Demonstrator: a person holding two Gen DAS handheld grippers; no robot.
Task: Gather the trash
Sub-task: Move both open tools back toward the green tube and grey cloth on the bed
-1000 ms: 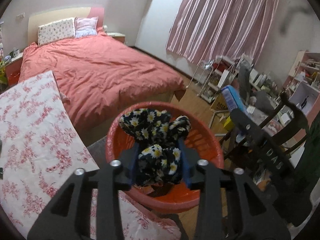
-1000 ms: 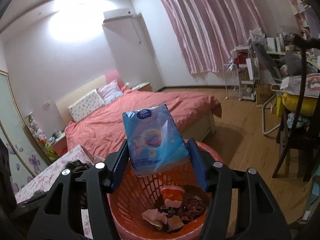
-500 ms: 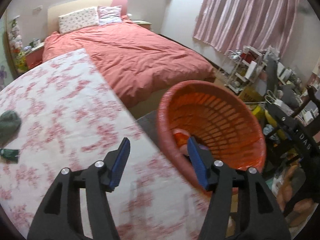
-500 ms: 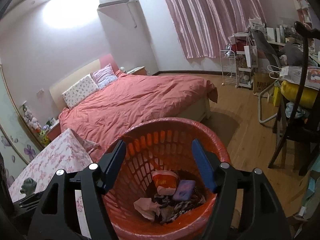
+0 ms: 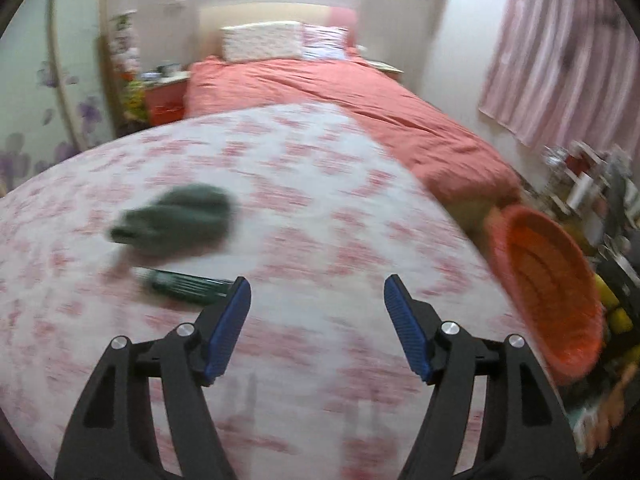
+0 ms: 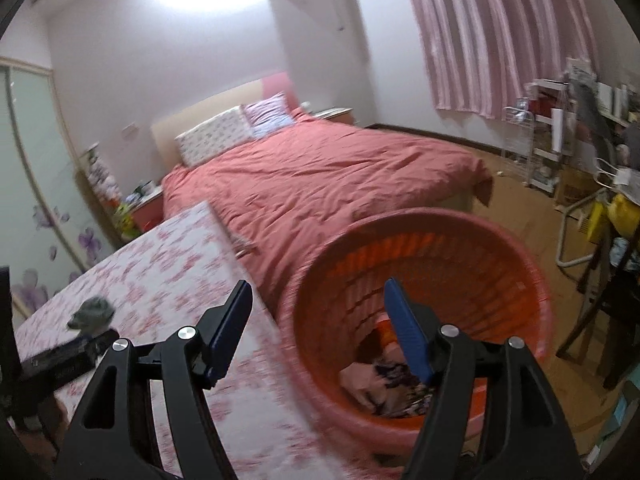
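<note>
While both tools hang empty with their jaws apart, the step in hand looks like fetching the next piece of trash from the table [image 5: 320, 208]. Farthest left on the floral cloth lies a crumpled grey-green wad [image 5: 176, 220], blurred, and just below it a dark green flat packet [image 5: 184, 282], whose near end sits just beside the left gripper [image 5: 316, 292]. I judge the packet the easier first pick: lower the left gripper so its blue pads [image 5: 228, 332] straddle the narrow width, press lightly into the cloth, then close, since a flat thing may slip out. The wad should crush easily, so a deeper bite suits it. Further right, the orange basket [image 6: 520, 264] stands beside the table edge, already holding trash [image 6: 384, 380]; the right gripper [image 6: 316, 292] hovers over its near rim, well placed to stay clear.
</note>
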